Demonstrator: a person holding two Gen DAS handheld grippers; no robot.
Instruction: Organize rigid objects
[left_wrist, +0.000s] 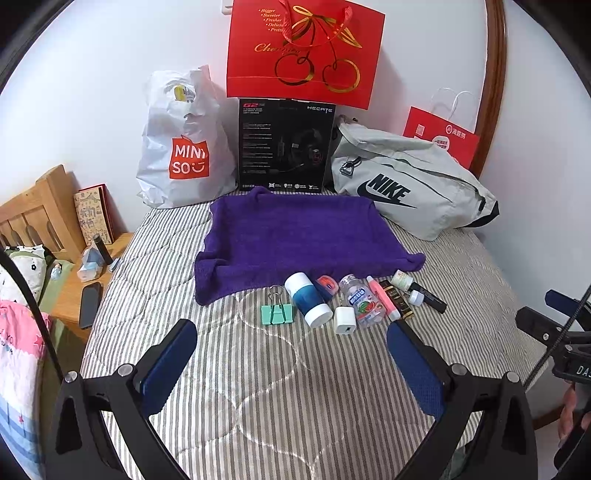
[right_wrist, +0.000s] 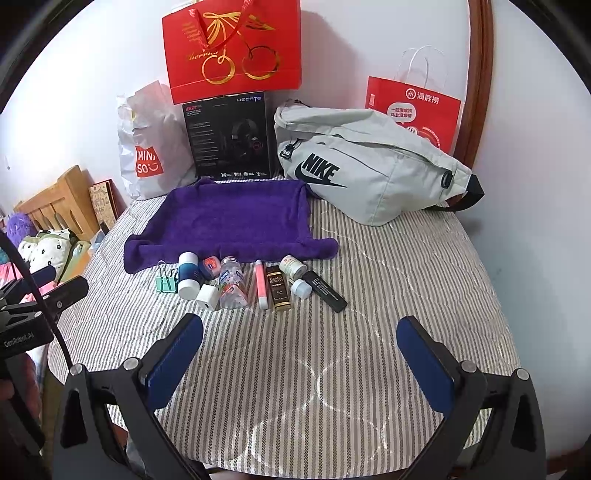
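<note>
Fingers of the left gripper (left_wrist: 291, 347) and right gripper (right_wrist: 300, 341) are held spread, empty, above the bed's (right_wrist: 369, 369) near edge. Small rigid items (right_wrist: 236, 282) are clustered mid-bed, just before the purple towel (right_wrist: 229, 225); light, stiff, slippery rounds, best pinched across their sides. Bags' contents cannot be seen.

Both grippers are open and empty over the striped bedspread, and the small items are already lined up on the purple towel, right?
Not quite. The left gripper and right gripper are open and empty, but the small items, such as the green binder clip and pink tube, lie on the striped bedspread just in front of the purple towel. Both wrist views show it.
</note>
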